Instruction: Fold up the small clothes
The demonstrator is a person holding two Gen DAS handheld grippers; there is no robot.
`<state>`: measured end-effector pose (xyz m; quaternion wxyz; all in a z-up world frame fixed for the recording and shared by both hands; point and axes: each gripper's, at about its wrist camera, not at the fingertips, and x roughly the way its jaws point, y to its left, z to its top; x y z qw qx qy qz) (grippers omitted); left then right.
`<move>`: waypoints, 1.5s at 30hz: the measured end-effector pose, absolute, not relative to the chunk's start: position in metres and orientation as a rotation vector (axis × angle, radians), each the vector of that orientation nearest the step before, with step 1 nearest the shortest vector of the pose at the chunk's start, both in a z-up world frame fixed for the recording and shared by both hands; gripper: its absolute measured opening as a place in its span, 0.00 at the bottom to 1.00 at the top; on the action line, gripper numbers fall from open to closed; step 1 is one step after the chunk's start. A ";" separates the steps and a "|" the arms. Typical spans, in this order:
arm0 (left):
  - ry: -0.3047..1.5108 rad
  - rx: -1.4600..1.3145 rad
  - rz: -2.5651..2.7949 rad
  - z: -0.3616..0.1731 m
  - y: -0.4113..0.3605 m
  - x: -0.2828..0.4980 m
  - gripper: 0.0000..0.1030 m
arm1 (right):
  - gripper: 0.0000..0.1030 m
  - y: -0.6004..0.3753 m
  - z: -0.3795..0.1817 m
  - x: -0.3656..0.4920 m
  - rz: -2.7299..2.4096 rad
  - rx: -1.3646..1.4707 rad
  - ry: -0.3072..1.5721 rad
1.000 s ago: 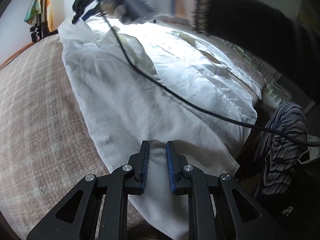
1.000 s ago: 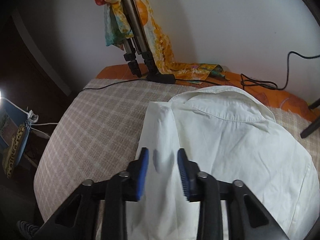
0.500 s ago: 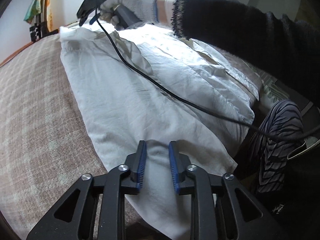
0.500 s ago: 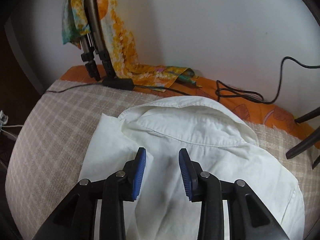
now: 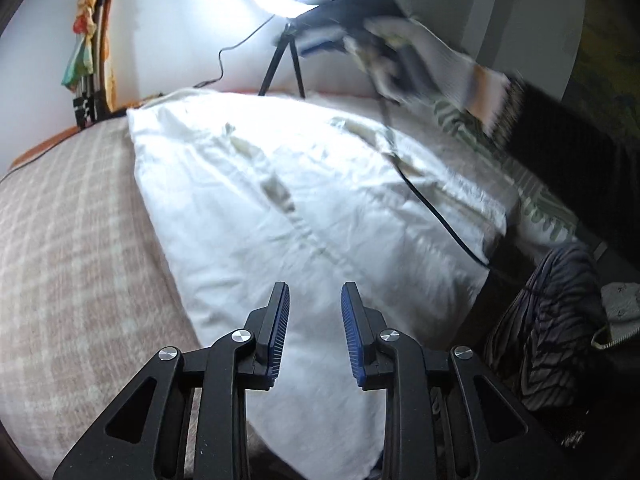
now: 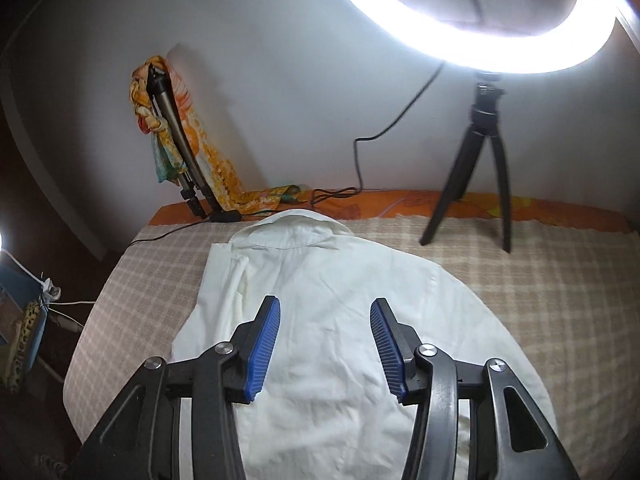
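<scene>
A white collared shirt [image 5: 304, 200] lies spread on the checked bed cover [image 5: 68, 240], its collar [image 6: 288, 228] at the far end near the wall. My left gripper [image 5: 314, 300] hovers over the shirt's near hem, its jaws opening with nothing between them. My right gripper [image 6: 324, 312] hangs above the middle of the shirt [image 6: 320, 320], its jaws opening and empty. In the left wrist view the right gripper [image 5: 320, 40] shows blurred at the top, held by a gloved hand [image 5: 432, 64], with its black cable [image 5: 436, 216] trailing over the shirt.
A lit ring light [image 6: 480, 40] on a small black tripod [image 6: 480, 168] stands at the far side of the bed. A folded tripod with a colourful scarf [image 6: 176, 136] leans on the wall. A striped dark garment [image 5: 548, 320] and a striped cloth [image 5: 532, 192] lie at the right.
My right gripper let go of the shirt's far left edge, opened and rose away to the right. My left gripper opened a little and lifted slightly off the hem.
</scene>
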<state>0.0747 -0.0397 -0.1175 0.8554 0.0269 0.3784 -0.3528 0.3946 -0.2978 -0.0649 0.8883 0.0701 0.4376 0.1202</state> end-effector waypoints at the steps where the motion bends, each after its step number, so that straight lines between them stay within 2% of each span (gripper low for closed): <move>1: 0.784 0.055 -0.745 -0.114 -0.042 0.075 0.29 | 0.48 -0.311 -0.061 0.385 0.233 0.150 0.908; 10: 0.723 0.073 -0.802 -0.095 -0.080 0.073 0.38 | 0.48 -0.439 -0.054 0.293 0.047 0.224 0.926; 21: 0.737 0.127 -0.917 -0.097 -0.153 0.070 0.38 | 0.48 -0.562 -0.103 0.185 -0.113 0.360 1.013; 31: 0.823 0.126 -0.966 -0.109 -0.193 0.087 0.38 | 0.49 -0.588 -0.153 0.116 -0.088 0.461 1.122; 38: 0.872 0.109 -0.968 -0.116 -0.202 0.098 0.38 | 0.50 -0.569 -0.164 0.091 -0.075 0.377 1.154; 40: 0.895 0.099 -1.005 -0.119 -0.210 0.095 0.38 | 0.44 -0.560 -0.165 0.089 -0.097 0.322 1.145; 41: 0.896 0.122 -1.032 -0.121 -0.218 0.088 0.38 | 0.30 -0.554 -0.164 0.090 -0.108 0.283 1.145; 44: 0.875 0.204 -1.077 -0.123 -0.236 0.068 0.38 | 0.03 -0.550 -0.164 0.088 -0.101 0.297 1.143; 45: 0.871 0.220 -1.086 -0.125 -0.241 0.063 0.38 | 0.02 -0.550 -0.163 0.088 -0.103 0.313 1.140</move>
